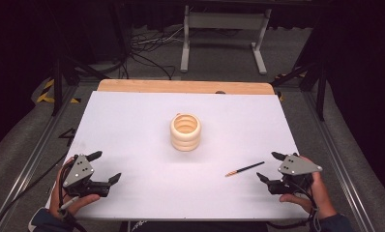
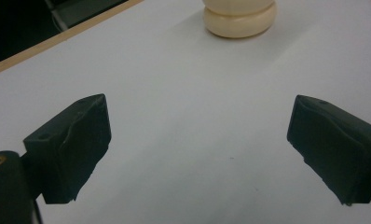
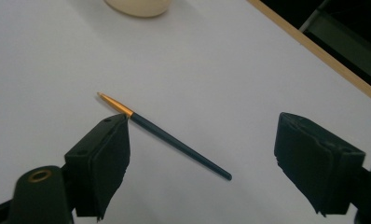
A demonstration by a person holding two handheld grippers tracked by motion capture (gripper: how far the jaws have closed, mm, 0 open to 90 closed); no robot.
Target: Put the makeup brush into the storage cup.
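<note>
A white table (image 1: pixel 147 125) with a wooden strip along its far edge carries two things — a cream ribbed holder (image 1: pixel 185 132) standing upright at centre, and a dark, gold-tipped pen (image 1: pixel 244 169) lying flat at its four o'clock.

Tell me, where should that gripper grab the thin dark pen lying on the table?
Probably mid-shaft on the pen, from straight above with the right gripper, jaws straddling it crosswise. It lies flat on the table and is thin; the gold tip tapers, so pads could slip there.
</note>
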